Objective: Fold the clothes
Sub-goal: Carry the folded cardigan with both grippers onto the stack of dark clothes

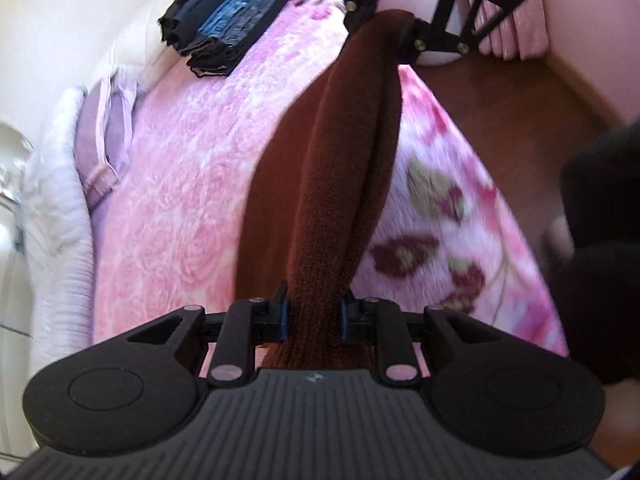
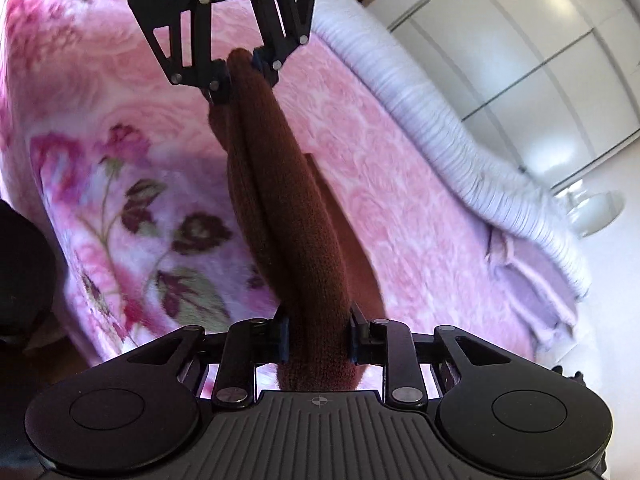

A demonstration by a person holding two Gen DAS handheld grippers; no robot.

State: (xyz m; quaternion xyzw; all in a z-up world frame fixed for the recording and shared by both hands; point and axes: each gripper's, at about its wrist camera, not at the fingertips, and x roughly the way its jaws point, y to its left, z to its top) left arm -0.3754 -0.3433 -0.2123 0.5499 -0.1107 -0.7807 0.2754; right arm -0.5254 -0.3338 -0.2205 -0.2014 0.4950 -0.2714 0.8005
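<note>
A brown knitted garment [image 1: 320, 184] hangs stretched in the air between my two grippers, above a pink floral blanket [image 1: 180, 208]. My left gripper [image 1: 313, 312] is shut on one end of it. My right gripper [image 1: 404, 30] shows at the top of the left wrist view, shut on the other end. In the right wrist view my right gripper [image 2: 318, 334] is shut on the brown garment [image 2: 288, 208], and my left gripper [image 2: 240, 68] grips the far end. The garment is bunched into long folds.
A stack of folded dark and blue clothes [image 1: 232, 20] lies at the far end of the blanket. A lilac garment [image 1: 100, 136] and a white ribbed cover [image 1: 56, 208] lie at the bed's left edge. Wooden floor [image 1: 500, 104] is on the right. White wardrobe doors [image 2: 520, 60] stand beyond the bed.
</note>
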